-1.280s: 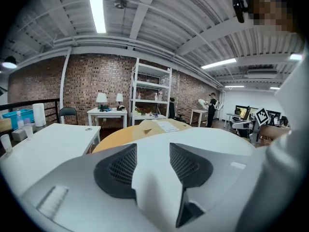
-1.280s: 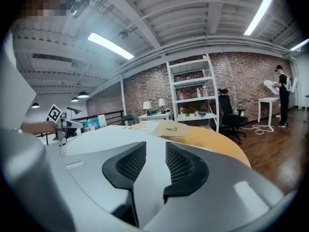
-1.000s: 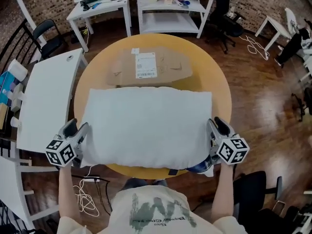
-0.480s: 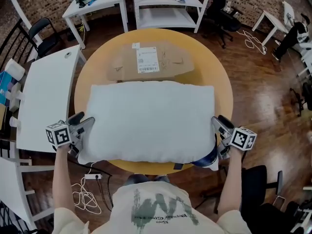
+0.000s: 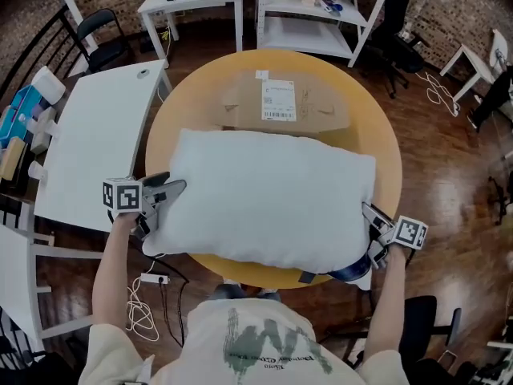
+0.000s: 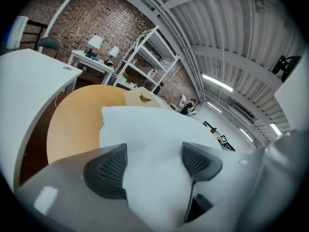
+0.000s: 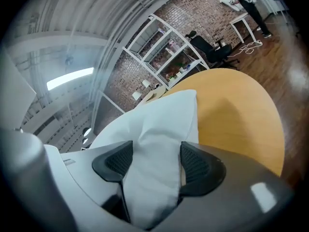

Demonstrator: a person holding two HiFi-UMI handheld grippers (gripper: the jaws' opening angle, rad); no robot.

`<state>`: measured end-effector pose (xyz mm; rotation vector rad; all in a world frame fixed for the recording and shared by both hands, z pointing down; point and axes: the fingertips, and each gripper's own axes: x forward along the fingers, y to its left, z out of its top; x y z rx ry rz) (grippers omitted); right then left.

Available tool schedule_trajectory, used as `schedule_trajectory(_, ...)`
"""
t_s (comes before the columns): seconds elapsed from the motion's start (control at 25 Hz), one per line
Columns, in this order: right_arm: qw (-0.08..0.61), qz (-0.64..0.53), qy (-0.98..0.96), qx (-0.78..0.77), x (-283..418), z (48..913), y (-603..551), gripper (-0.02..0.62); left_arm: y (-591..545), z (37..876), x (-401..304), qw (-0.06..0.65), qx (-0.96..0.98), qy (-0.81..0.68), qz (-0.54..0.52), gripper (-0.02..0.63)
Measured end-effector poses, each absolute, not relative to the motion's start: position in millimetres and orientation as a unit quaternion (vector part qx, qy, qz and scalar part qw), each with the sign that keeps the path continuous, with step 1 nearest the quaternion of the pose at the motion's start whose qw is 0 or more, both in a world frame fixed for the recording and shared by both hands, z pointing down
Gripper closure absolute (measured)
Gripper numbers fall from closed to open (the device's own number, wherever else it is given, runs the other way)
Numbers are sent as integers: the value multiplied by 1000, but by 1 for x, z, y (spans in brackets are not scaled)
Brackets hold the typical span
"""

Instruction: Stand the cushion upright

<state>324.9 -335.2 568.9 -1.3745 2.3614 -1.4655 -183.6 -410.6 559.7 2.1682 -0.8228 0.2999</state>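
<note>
The white cushion (image 5: 268, 199) lies flat across the round wooden table (image 5: 365, 139), and its near edge overhangs the rim. My left gripper (image 5: 164, 192) is at the cushion's left end. In the left gripper view its jaws (image 6: 152, 161) are opening, and the cushion (image 6: 154, 134) bulges between the pads. My right gripper (image 5: 373, 221) is at the near right corner. In the right gripper view its jaws (image 7: 153, 162) are opening too, with a bunched fold of cushion (image 7: 159, 124) loose between them.
A flattened cardboard piece with a white label (image 5: 280, 107) lies on the table behind the cushion. A white desk (image 5: 88, 139) stands close on the left, and white shelving (image 5: 313, 14) and a black chair (image 5: 108, 42) stand further back. Cables (image 5: 140, 311) lie on the floor by my left side.
Both grippers have sunk and rolled at the cushion's ends, and their jaws have spread wider. The cushion has settled lower onto the table.
</note>
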Motion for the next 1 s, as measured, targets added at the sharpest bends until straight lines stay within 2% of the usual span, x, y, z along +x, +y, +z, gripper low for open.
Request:
schedule_trajectory(0.28,-12,-470,753,-460,318,574,-333,420,-404,557,-178,381,858,-324,118,413)
schedule_trajectory(0.48,-47,-415,761,-497,320,560,-335,523,-401,538,-177,351,866,-339,107,516)
schedule_trajectory(0.72,-66,-349,777,-520,318,537,-327,558,-384,521,-180,302,879,-358,84,565)
schedule_trajectory(1.0,-99,-262,796,-536,308,515,-317,563,-361,511,-190,251,887,-383,62,577)
